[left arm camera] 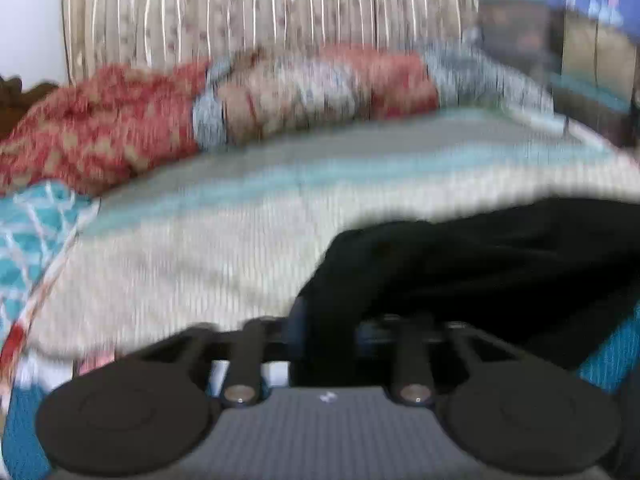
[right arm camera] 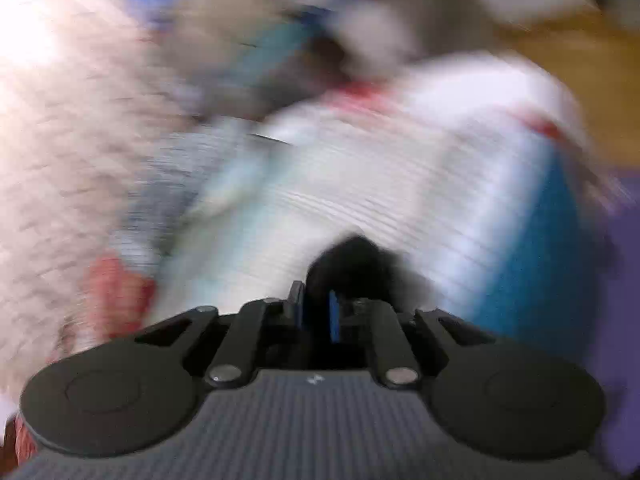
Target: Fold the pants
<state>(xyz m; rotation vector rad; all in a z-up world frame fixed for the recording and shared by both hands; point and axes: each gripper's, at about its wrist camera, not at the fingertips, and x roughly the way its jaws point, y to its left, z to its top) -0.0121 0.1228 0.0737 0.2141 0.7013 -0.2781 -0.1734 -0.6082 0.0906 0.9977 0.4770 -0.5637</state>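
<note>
The black pants (left arm camera: 480,268) lie on a pale striped bedspread (left arm camera: 240,208) and stretch from my left gripper (left arm camera: 324,332) off to the right. The left gripper is shut on a bunched edge of the pants, and the cloth covers its fingertips. In the right wrist view my right gripper (right arm camera: 320,304) is shut on a small wad of the black pants (right arm camera: 352,260), held above the bedspread (right arm camera: 400,184). Both views are blurred by motion.
A red patterned blanket roll (left arm camera: 120,128) and pillows lie along the striped headboard (left arm camera: 260,4). A teal patterned cloth (left arm camera: 32,232) is at the left. A fuzzy pinkish blanket (right arm camera: 60,160) is at the left of the right wrist view, with the bed's teal edge (right arm camera: 532,272) at the right.
</note>
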